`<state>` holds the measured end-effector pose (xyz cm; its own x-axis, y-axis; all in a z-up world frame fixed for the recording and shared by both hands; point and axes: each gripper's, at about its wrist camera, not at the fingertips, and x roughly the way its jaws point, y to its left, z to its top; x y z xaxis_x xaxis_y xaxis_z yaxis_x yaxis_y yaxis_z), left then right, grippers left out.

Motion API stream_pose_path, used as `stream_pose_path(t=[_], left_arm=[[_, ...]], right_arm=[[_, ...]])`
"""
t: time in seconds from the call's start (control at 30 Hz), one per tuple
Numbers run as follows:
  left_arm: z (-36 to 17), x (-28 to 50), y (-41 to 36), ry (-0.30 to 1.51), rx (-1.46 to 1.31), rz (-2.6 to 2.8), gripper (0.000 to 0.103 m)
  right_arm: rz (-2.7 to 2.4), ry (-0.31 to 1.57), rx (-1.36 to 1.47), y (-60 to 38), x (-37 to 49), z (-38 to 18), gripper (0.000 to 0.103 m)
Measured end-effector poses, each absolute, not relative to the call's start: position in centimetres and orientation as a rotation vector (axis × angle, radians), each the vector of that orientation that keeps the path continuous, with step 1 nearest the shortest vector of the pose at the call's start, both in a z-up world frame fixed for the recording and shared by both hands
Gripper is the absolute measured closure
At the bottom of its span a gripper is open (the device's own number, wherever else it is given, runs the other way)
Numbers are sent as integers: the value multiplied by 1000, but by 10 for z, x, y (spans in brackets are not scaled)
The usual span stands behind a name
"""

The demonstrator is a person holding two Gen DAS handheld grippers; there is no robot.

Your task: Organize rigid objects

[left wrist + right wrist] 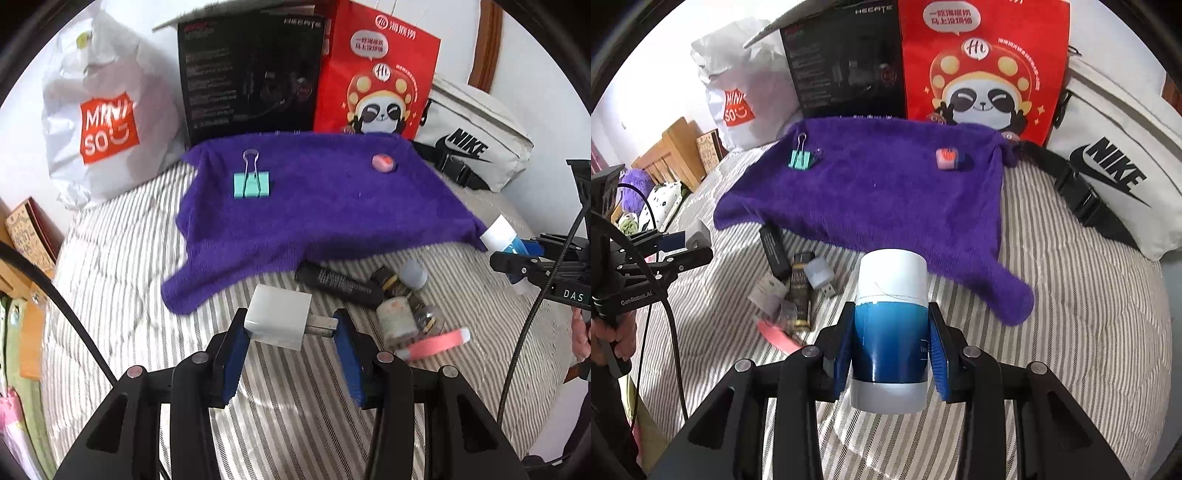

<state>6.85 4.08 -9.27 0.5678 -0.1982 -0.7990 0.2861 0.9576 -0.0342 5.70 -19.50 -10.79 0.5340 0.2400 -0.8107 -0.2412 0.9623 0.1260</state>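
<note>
We hold a white charger plug (277, 320) in our left gripper (291, 345), its metal prongs against the right blue pad, the body against the left one. Our right gripper (892, 354) is clamped on a blue and white bottle (891, 328), cap pointing away from us. Both are held above the striped bedspread (122, 266), near the front edge of the purple towel (317, 206). On that towel lie a teal binder clip (252, 182) to the left and a small pink piece (383, 162) to the right, well apart. Just beside the towel's edge a loose pile waits: a black tube (338, 282), a pale cap (413, 272), small jars (397, 314), a pink strip (437, 343). Behind stand a Miniso bag (107, 122), a black box (251, 74), a red panda bag (376, 74) and a Nike pouch (472, 144).
</note>
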Motion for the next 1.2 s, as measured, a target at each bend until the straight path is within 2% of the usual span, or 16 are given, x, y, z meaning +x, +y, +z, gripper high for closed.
stream_pose_path(t=[0.67, 1.2], left_arm=[[-76, 109, 49, 880, 114, -338, 59], [-86, 161, 58, 920, 82, -308, 59]], right_arm=[[233, 942, -44, -181, 106, -89, 67], [199, 989, -32, -188, 183, -126, 67]])
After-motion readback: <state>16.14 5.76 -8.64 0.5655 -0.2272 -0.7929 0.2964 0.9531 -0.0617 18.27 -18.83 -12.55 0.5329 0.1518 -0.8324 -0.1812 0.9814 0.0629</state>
